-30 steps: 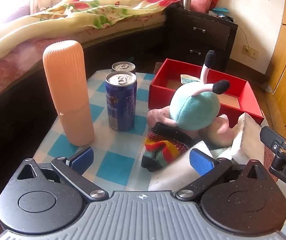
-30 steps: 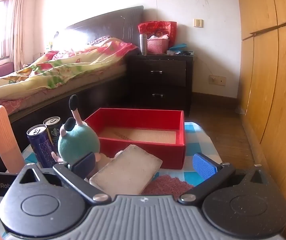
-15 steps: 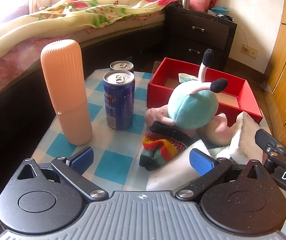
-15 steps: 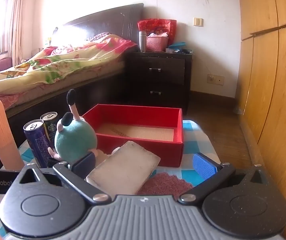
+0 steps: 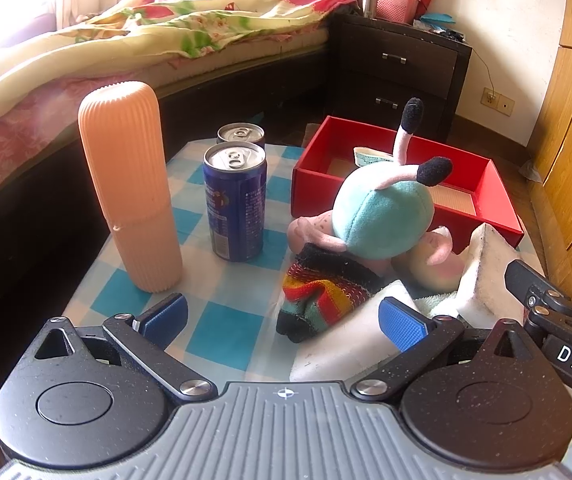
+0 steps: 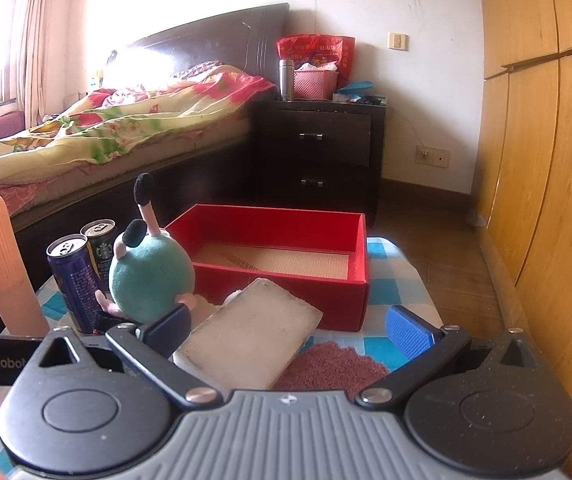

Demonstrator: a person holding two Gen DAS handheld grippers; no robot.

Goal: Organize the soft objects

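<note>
A teal and pink plush toy (image 5: 382, 216) (image 6: 150, 276) lies on the checked table in front of an open red box (image 5: 406, 172) (image 6: 286, 248). A striped knit sock (image 5: 322, 296) rests against it, beside a white sponge (image 5: 350, 344). A second pale sponge (image 6: 250, 340) (image 5: 486, 276) leans up at the right, with a maroon cloth (image 6: 330, 364) by it. My left gripper (image 5: 282, 318) is open, low over the table before the sock. Also open, my right gripper (image 6: 286, 326) hovers with the leaning sponge between its fingers, not clamped.
An orange ribbed cylinder (image 5: 130, 188) and two drink cans (image 5: 236, 200) (image 5: 241, 136) stand at the table's left. A bed (image 5: 146, 48) and a dark nightstand (image 6: 322, 156) lie beyond; wooden wardrobe doors (image 6: 546, 160) run along the right.
Both views have drifted slightly; the right gripper has risen and eased back a little. Nothing was grasped or released, and the objects stay put.
</note>
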